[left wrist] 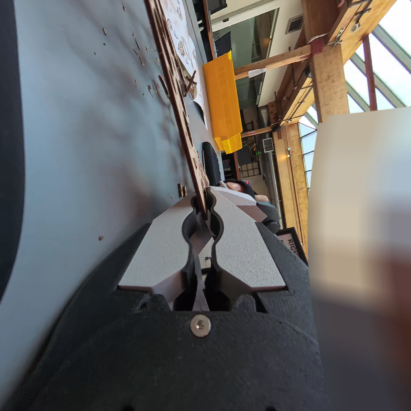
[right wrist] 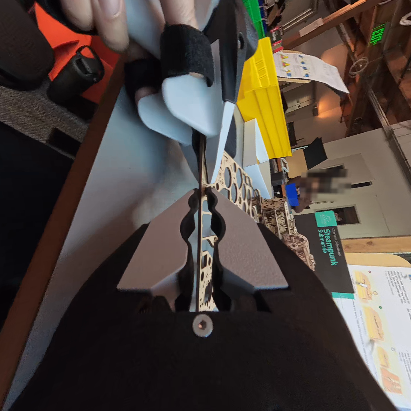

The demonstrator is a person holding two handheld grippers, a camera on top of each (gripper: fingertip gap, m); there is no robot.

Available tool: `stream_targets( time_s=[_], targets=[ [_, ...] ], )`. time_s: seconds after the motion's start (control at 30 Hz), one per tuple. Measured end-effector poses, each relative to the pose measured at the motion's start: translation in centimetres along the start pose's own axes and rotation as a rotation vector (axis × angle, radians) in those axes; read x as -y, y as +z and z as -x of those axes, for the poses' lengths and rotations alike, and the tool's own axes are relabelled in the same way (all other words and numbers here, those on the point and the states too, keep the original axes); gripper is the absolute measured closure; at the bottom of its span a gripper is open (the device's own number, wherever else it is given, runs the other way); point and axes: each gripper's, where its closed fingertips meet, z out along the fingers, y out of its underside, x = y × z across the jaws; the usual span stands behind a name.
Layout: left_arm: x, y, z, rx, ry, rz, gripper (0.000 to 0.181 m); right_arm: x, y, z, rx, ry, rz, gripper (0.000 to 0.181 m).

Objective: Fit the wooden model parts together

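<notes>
I see the laser-cut wooden parts sheet [right wrist: 232, 184] held edge-on, upright over the table, riddled with cutouts.

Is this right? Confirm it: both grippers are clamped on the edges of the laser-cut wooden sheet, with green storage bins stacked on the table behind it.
Not quite. The bins stacked behind it are yellow, not green, as both wrist views show. The rest holds: the left gripper and right gripper are each clamped on an edge of the wooden sheet.
</notes>
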Motion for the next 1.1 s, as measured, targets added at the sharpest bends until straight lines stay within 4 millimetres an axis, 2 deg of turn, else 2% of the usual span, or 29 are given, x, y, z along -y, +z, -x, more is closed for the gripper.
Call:
stream_targets(
  time_s=[0.07, 0.13, 0.2, 0.3, 0.4, 0.53, 0.63, 0.73, 0.87, 1.0, 1.03, 1.1],
  targets=[
    [-0.1, 0.0, -0.2, -0.006, 0.008, 0.000, 0.175, -0.1, -0.1, -0.3, -0.025, -0.039, 0.017, 0.177],
    [0.1, -0.3, -0.9, -0.039, 0.033, -0.002, 0.161, -0.3, -0.3, -1.0, -0.046, -0.022, 0.030, 0.179],
    [1.0, -1.3, -2.1, -0.075, 0.055, -0.039, 0.153, -0.3, -0.7, -2.4, -0.067, -0.002, 0.020, 0.180],
    [2.4, -3.0, -4.5, -0.102, 0.154, -0.076, 0.152, -0.1, -1.3, -4.8, -0.071, 0.044, -0.013, 0.181],
    [4.0, -4.6, -7.4, -0.079, 0.384, -0.086, 0.142, 0.4, -1.9, -7.8, -0.010, 0.162, -0.067, 0.180],
    [8.0, -5.4, -11.4, 0.002, 0.791, -0.131, 0.125, 0.8, -2.5, -12.6, 0.156, 0.442, -0.149, 0.180],
    [9.1, -3.6, -13.9, -0.018, 0.964, -0.033, 0.120, 0.6, -3.0, -15.7, 0.288, 0.667, -0.198, 0.180],
    [10.4, -1.6, -14.8, -0.004, 1.081, 0.059, 0.110, 0.7, -3.7, -18.2, 0.387, 0.912, -0.271, 0.180],
    [10.6, 0.7, -16.5, -0.092, 1.105, 0.206, 0.118, 0.2, -4.1, -18.8, 0.518, 1.126, -0.329, 0.180],
    [10.9, 3.2, -14.8, -0.039, 1.122, 0.366, 0.135, -0.9, -3.6, -18.6, 0.569, 1.225, -0.355, 0.181],
    [10.8, 3.8, -14.4, -0.050, 1.103, 0.394, 0.139, -1.2, -3.4, -18.5, 0.580, 1.245, -0.364, 0.181],
    [10.0, 4.5, -13.8, -0.119, 1.027, 0.464, 0.156, -1.6, -2.9, -18.3, 0.608, 1.299, -0.383, 0.181]
  ],
)
